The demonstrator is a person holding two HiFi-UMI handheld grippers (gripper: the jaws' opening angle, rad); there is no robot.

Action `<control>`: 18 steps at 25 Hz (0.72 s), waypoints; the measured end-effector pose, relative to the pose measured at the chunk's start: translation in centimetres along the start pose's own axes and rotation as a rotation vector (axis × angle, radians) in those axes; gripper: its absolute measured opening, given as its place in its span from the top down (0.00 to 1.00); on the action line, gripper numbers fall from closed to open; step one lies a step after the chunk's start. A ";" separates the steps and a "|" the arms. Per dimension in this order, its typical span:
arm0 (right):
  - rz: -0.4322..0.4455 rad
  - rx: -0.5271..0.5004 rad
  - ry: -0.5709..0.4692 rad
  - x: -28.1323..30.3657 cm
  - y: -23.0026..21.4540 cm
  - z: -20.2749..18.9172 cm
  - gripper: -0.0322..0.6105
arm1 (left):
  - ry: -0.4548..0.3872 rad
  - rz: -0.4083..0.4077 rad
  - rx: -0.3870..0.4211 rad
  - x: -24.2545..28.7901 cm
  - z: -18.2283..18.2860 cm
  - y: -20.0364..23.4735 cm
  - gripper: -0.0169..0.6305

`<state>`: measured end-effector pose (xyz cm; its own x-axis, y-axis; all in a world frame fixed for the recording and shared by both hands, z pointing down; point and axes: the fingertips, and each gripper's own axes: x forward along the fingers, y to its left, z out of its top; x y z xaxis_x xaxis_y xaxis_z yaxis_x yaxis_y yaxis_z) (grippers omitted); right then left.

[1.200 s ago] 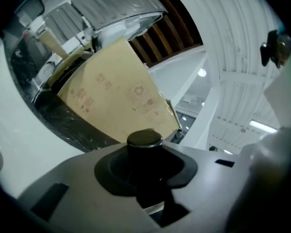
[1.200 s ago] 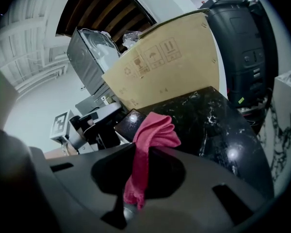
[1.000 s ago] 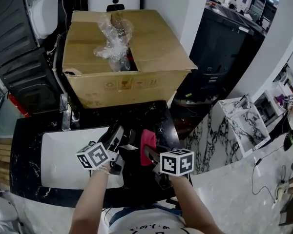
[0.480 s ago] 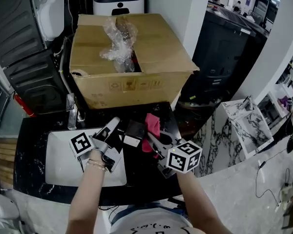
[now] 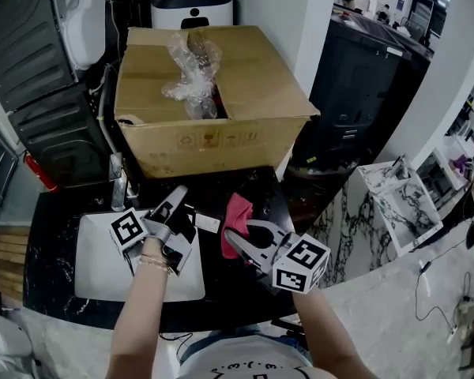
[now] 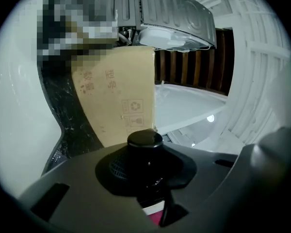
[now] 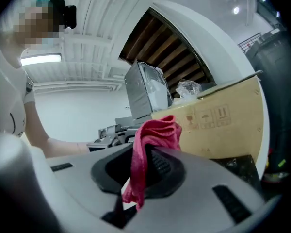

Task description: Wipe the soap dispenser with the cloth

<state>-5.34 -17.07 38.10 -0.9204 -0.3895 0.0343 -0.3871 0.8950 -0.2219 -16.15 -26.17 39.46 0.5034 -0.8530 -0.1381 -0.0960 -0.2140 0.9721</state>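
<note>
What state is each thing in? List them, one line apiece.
soap dispenser: clamped in the left gripper, pump cap on.
cloth: bunched, hanging from the right gripper.
left gripper: shut on the soap dispenser.
right gripper: shut on the cloth.
cardboard box: top flaps open, plastic wrap poking out.

The cardboard box [image 5: 213, 140] has printed shipping signs on its front. The left gripper view shows a recycling sign and a fragile-glass sign, and the right gripper view shows an umbrella and upward arrows. Beside them stand Chinese characters; 型号 can be read, the others are too blurred. The left gripper [image 5: 182, 202] and the right gripper [image 5: 238, 235] each bear a cube with square black-and-white markers, without letters.
</note>
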 end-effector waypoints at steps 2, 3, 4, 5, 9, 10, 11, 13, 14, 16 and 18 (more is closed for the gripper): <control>0.039 -0.022 0.017 -0.3 0.9 -0.3 0.87 | -0.001 -0.006 -0.004 0.0 0.0 -0.2 0.81; 0.030 -0.027 0.016 -0.5 0.8 -0.3 0.87 | -0.001 -0.009 -0.004 -0.1 0.1 -0.3 0.81; -0.003 -0.022 0.003 -0.9 0.2 -0.1 0.87 | 0.000 -0.013 -0.004 -0.1 0.0 -0.5 0.81; -0.052 -0.003 -0.020 -1.4 -0.9 0.1 0.87 | 0.003 -0.018 -0.004 -0.2 0.0 -0.6 0.81; -0.190 0.042 -0.052 -1.8 -4.6 0.3 0.87 | 0.028 -0.067 -0.025 -0.1 -0.8 -1.8 0.81; -0.192 0.034 -0.042 -1.4 -4.7 0.1 0.87 | 0.031 -0.081 -0.036 0.0 -1.0 -2.1 0.81; -0.187 0.025 -0.036 -1.0 -4.6 -0.1 0.87 | 0.032 -0.091 -0.045 0.0 -1.2 -2.3 0.81; -0.176 0.018 -0.044 -0.4 -4.2 -0.2 0.87 | 0.026 -0.098 -0.056 0.0 -1.2 -2.5 0.81; -0.168 0.019 -0.051 -0.3 -4.1 -0.1 0.87 | 0.023 -0.098 -0.065 -0.2 -1.1 -2.5 0.81; -0.146 0.020 -0.057 -0.1 -3.6 0.0 0.87 | 0.014 -0.097 -0.086 -0.5 -0.8 -2.3 0.81; -0.116 0.016 -0.056 0.1 -3.1 0.1 0.87 | -0.001 -0.089 -0.100 -0.7 -0.5 -2.0 0.81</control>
<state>-4.28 -19.89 38.67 -0.8649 -0.5019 0.0067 -0.4892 0.8399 -0.2351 -15.89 -24.87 37.76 0.5052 -0.8332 -0.2248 0.0354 -0.2403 0.9700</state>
